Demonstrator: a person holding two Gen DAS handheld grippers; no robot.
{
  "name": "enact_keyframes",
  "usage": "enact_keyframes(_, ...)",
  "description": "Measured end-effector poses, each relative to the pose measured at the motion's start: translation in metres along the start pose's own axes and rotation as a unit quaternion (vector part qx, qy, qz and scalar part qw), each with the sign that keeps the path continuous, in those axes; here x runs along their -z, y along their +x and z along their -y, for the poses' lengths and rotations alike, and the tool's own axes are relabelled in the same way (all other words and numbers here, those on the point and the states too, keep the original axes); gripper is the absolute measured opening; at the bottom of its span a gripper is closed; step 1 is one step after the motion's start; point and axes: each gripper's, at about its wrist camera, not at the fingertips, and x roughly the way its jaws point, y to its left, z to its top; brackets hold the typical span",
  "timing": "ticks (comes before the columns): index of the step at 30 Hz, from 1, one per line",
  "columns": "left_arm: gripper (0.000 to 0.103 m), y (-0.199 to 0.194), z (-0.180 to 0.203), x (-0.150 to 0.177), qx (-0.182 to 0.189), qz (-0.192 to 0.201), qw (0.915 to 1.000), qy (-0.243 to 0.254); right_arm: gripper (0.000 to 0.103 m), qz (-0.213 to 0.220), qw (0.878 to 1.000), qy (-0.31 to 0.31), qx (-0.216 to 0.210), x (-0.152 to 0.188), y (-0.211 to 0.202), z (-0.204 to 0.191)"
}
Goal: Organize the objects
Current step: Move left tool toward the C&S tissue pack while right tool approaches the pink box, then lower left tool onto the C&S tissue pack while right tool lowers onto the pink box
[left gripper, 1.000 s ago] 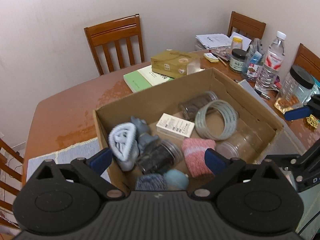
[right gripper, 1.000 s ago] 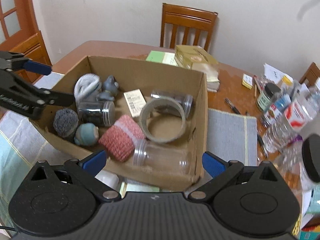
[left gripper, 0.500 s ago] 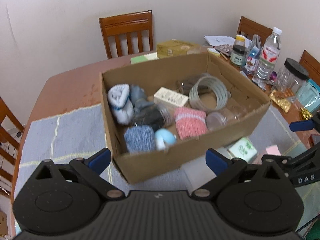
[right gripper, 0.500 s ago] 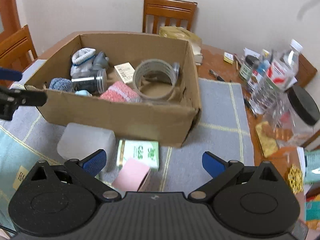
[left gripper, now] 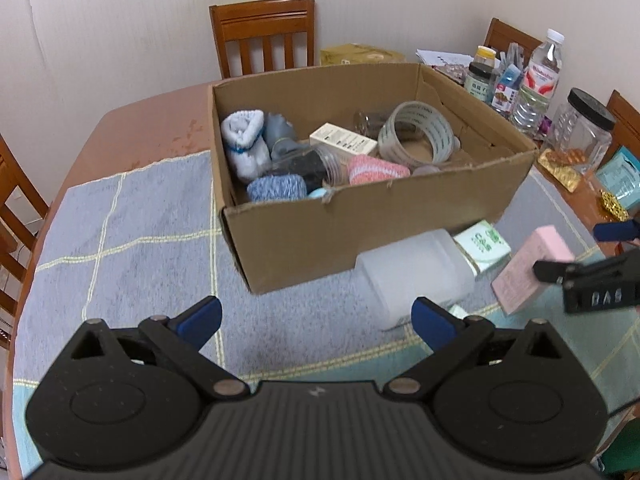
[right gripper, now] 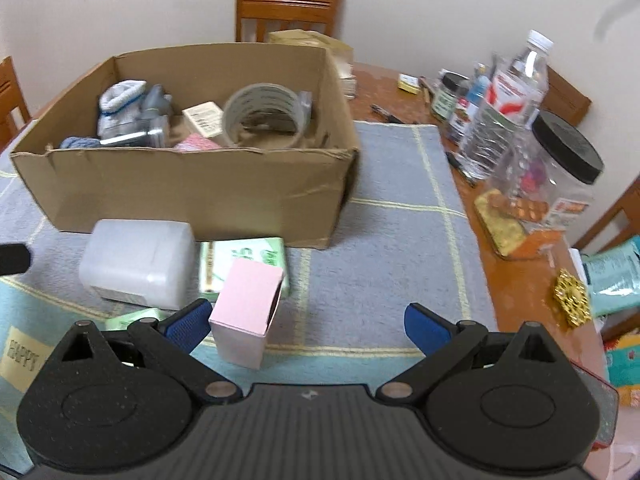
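An open cardboard box (left gripper: 360, 236) (right gripper: 192, 196) stands on a grey checked mat and holds rolled socks, a tape ring (left gripper: 416, 132), jars and a small white carton. In front of it lie a frosted white plastic container (left gripper: 416, 276) (right gripper: 140, 260), a green packet (left gripper: 484, 244) (right gripper: 244, 260) and a pink box (left gripper: 528, 276) (right gripper: 248, 304). My left gripper (left gripper: 316, 320) is open and empty above the mat, short of the box. My right gripper (right gripper: 306, 322) is open and empty; the pink box stands just inside its left finger.
A water bottle (right gripper: 508, 100), small jars (right gripper: 452, 96) and a big black-lidded clear jar (right gripper: 556, 168) crowd the table's right side with foil packets and a gold ornament (right gripper: 572, 296). Wooden chairs (left gripper: 264, 32) stand around. A tan package sits behind the box.
Both grippers have pulled back and down from over the box toward the near side. The white container, green packet and pink box have come into view in front of it.
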Motion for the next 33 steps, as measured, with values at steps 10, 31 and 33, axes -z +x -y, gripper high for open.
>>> enact_keyframes(10,0.101,-0.002,-0.005,0.01,0.018,-0.002,0.9998,0.005,0.103,-0.007,0.999,0.029,0.034,0.008,-0.005,0.02)
enact_keyframes(31,0.101,0.006,0.015,0.019,0.074,-0.006,0.9945,0.074,0.103,-0.002,0.999,0.039,0.006,0.044,0.047,0.012)
enact_keyframes(33,0.101,0.008,0.023,0.016,0.078,-0.01,0.9941,0.074,0.103,0.001,0.999,0.046,-0.01,0.042,0.052,0.021)
